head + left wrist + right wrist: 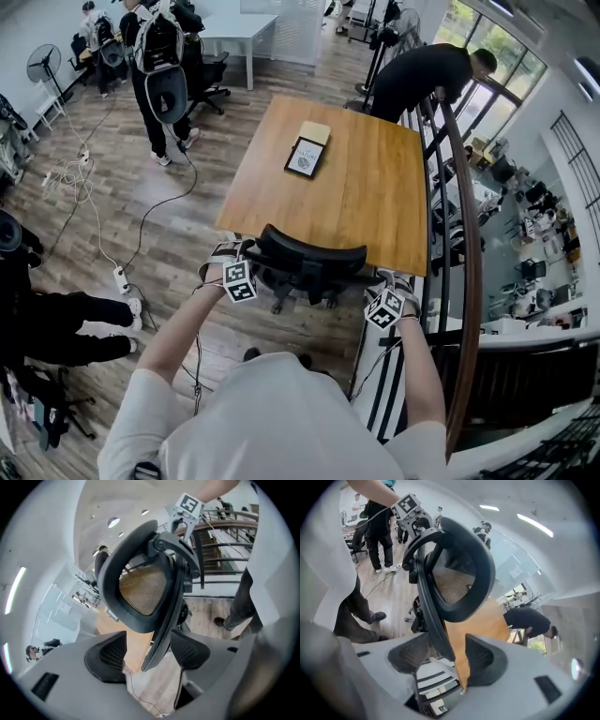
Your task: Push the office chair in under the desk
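In the head view the left tool (pixel 236 274) and the right tool (pixel 388 302) sit at the two ends of the office chair (pixel 307 257) backrest's top. The chair stands against the near edge of the wooden table (pixel 375 192), its back just beside that edge and its base on the plank floor on the person's side. A dark framed card (pixel 306 156) lies on the table's far half. A curved railing (pixel 466 234) runs close along the table's right side. A person bends over (pixel 422 75) by the far right corner, others stand (pixel 159 61) well apart at the upper left, and cables with a power strip (pixel 122 278) trail over the floor to the left. In the left gripper view the tool's jaws stand wide apart, straddling the black rim of the backrest; the rim runs close to the right-hand pad (pixel 190 651), with open space before the other pad. In the right gripper view the jaws are likewise spread, with the rim between them. It lies near the left-hand pad (pixel 410 654) and clear of the other, and the table's wood shows through the gap.
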The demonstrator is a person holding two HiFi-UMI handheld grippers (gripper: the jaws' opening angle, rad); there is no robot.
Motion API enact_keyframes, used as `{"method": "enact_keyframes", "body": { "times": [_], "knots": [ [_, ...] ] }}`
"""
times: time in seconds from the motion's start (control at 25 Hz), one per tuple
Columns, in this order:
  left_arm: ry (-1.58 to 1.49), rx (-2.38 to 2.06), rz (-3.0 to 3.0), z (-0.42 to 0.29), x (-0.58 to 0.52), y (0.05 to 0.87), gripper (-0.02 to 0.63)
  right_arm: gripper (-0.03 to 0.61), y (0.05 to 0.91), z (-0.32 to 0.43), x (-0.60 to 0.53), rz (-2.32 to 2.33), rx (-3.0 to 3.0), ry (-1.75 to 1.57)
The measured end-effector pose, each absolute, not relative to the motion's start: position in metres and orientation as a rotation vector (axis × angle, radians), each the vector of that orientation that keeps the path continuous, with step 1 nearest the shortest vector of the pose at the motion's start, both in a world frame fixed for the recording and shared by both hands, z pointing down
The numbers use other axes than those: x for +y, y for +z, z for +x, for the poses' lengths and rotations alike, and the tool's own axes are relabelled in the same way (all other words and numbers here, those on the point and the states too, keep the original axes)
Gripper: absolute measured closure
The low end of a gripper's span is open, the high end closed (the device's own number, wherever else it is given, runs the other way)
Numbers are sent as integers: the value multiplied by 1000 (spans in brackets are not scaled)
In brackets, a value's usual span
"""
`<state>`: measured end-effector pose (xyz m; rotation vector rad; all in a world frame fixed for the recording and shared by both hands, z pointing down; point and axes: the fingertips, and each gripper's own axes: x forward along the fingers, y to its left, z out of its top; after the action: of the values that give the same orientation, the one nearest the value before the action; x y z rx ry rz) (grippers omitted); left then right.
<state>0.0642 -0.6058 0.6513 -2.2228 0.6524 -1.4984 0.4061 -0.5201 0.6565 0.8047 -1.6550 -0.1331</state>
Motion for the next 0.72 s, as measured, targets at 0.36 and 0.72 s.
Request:
{"method": "enact_keyframes", "body": {
  "times": [0.36,0.72],
  "knots": [
    [-1143,1018,-2652,71,-591,594,414,350,577,381,-524,1202,-1882,-11],
    [-816,1250,-2803,58,-567,538,492,451,525,356,-501,1432,-2066,51]
  ]
}}
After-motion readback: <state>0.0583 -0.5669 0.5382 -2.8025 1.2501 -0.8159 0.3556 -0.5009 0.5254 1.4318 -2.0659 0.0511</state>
